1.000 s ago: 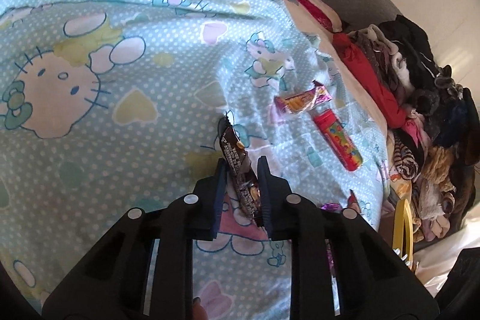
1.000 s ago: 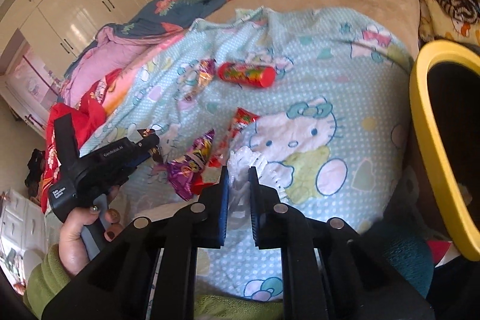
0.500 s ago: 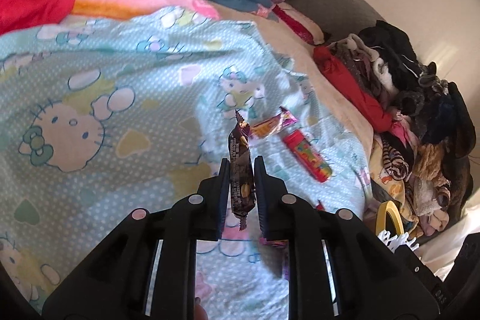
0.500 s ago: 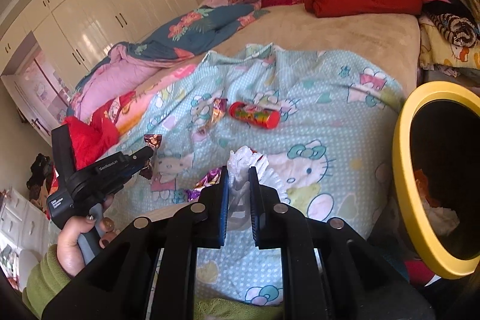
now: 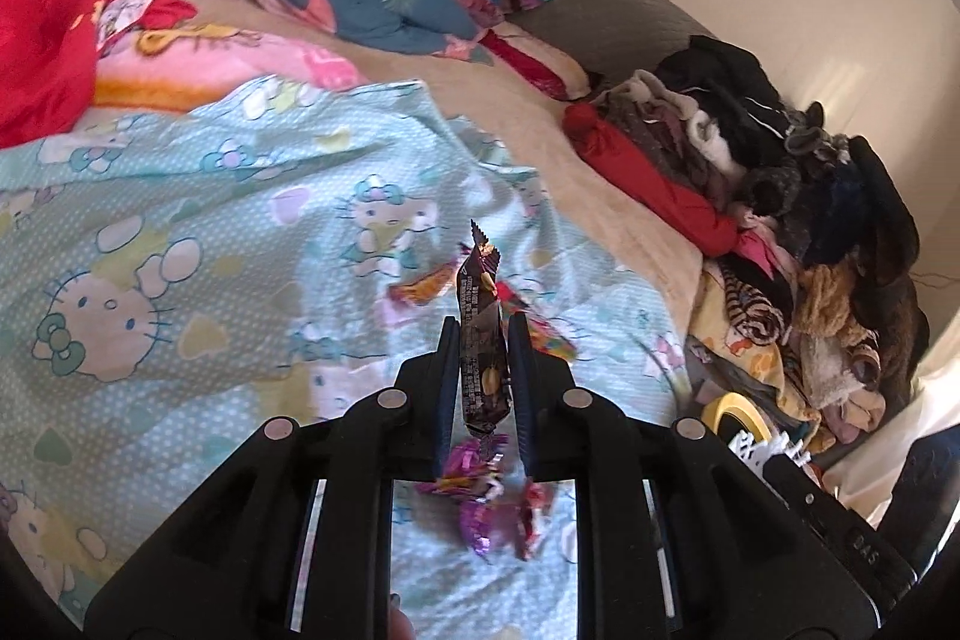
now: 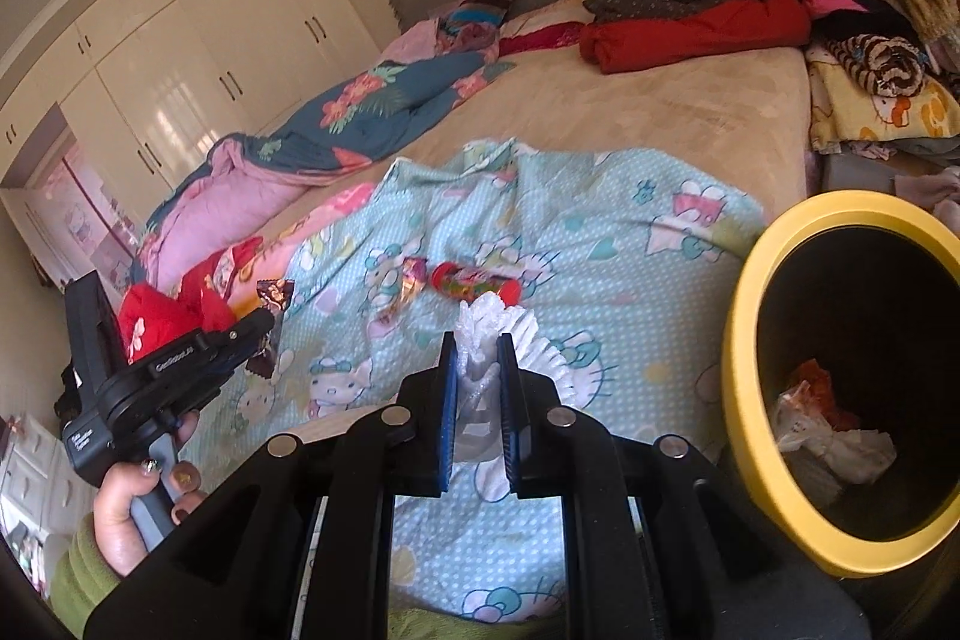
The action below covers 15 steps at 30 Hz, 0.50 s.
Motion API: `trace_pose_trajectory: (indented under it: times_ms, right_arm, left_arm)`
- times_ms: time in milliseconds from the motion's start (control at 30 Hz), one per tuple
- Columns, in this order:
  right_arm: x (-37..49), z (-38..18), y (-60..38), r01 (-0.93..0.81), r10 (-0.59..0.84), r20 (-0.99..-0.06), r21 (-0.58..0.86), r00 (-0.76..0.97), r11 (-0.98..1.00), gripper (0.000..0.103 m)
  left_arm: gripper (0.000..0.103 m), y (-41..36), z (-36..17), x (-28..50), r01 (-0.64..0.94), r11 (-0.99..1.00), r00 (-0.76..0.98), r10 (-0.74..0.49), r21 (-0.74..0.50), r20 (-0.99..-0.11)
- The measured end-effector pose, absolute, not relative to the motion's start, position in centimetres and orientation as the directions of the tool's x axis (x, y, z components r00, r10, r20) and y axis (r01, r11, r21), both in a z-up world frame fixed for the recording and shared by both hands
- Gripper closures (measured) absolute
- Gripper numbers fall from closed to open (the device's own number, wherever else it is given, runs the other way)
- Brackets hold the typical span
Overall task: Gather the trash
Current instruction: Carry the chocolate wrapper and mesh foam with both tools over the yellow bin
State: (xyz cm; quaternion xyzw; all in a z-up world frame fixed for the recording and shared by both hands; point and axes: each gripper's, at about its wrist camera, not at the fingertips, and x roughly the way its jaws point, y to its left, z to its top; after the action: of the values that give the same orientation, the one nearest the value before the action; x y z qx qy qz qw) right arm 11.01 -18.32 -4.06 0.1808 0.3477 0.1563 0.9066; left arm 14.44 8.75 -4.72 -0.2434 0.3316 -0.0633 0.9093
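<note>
My left tongs point(image 5: 485, 370) clamped on dark snack wrapper point(image 5: 480, 340), lifted off bed, well left of yellow bin point(image 6: 840, 382). My right tongs point(image 6: 476, 388) clamped on white crinkled plastic point(image 6: 498, 328), just left of bin rim. Advice: keep both clamps firm, carry over bin mouth, release above opening, right first. More wrappers point(image 5: 492, 508) remain on bedsheet point(image 5: 180, 220).

The printing on the dark brown foil snack wrapper point(image 5: 480, 340) is too small to read. Behind it, the red cylindrical candy tube point(image 5: 549, 334) and the orange foil wrapper point(image 5: 423, 287) on the light-blue cartoon-cat blanket point(image 5: 210, 232) are smeared by motion blur. The crumpled purple foil wrappers point(image 5: 480, 484) lie partly behind the black fingers. In the left wrist view only a sliver of the yellow-rimmed black bin point(image 5: 735, 409) shows; the right wrist view cuts it at the right edge, and its crumpled contents point(image 6: 831, 427) cannot be identified.
</note>
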Motion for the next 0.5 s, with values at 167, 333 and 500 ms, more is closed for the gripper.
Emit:
trace_pose_trajectory:
  times_ms: [167, 333, 500]
  right_arm:
    - [10.7, -3.4, -19.9, -0.138, 0.390, -0.556, 0.441, 0.734, 0.887, 0.091]
    - [10.5, -3.0, -21.9, -0.109, 0.369, -0.541, 0.452, 0.755, 0.886, 0.091]
    - [10.3, -2.7, -23.8, -0.080, 0.340, -0.529, 0.452, 0.777, 0.888, 0.091]
  left_arm:
    - [0.092, 6.7, -4.0, 14.2, 0.001, 0.882, 0.766, -0.303, -0.471, -0.567]
    - [0.092, 4.7, -3.7, 14.1, 0.044, 0.890, 0.758, -0.326, -0.454, -0.565]
    - [0.092, 2.9, -3.4, 13.9, 0.084, 0.895, 0.748, -0.347, -0.437, -0.565]
